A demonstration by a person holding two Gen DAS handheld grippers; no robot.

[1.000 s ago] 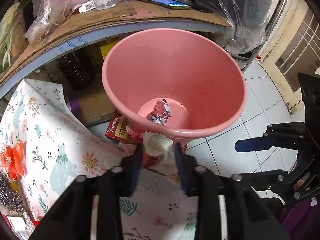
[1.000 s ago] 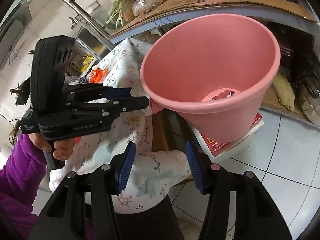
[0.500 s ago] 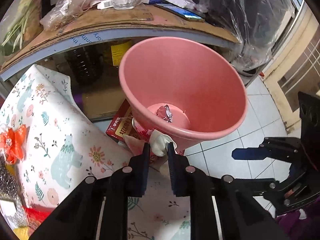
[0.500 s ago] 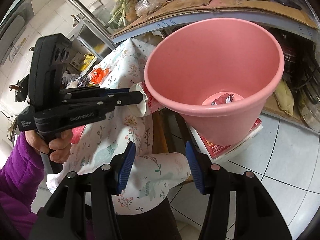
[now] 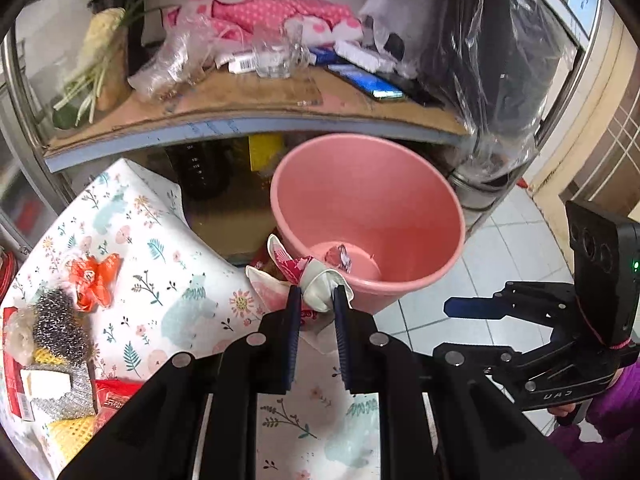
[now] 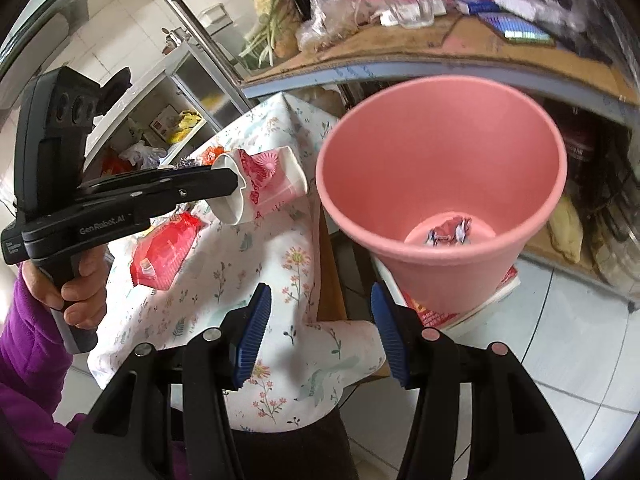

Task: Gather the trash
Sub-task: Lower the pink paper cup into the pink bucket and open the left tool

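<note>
Just left of the pink bin (image 6: 442, 200) in the right wrist view, the left gripper (image 6: 236, 184) has its fingers clamped on a crumpled paper cup (image 6: 262, 184). Cup's long axis lies roughly level, pointing toward the bin rim, near but not over it. Right gripper (image 6: 318, 332), lower centre, stands wide apart, holding nothing. Left hand is judged nearer; the drop requires carrying the cup rightward over the rim.

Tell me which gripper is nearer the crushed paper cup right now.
Left. The left gripper is shut on the crushed paper cup beside the pink bin; the right gripper, open, hangs apart over the cloth.
</note>
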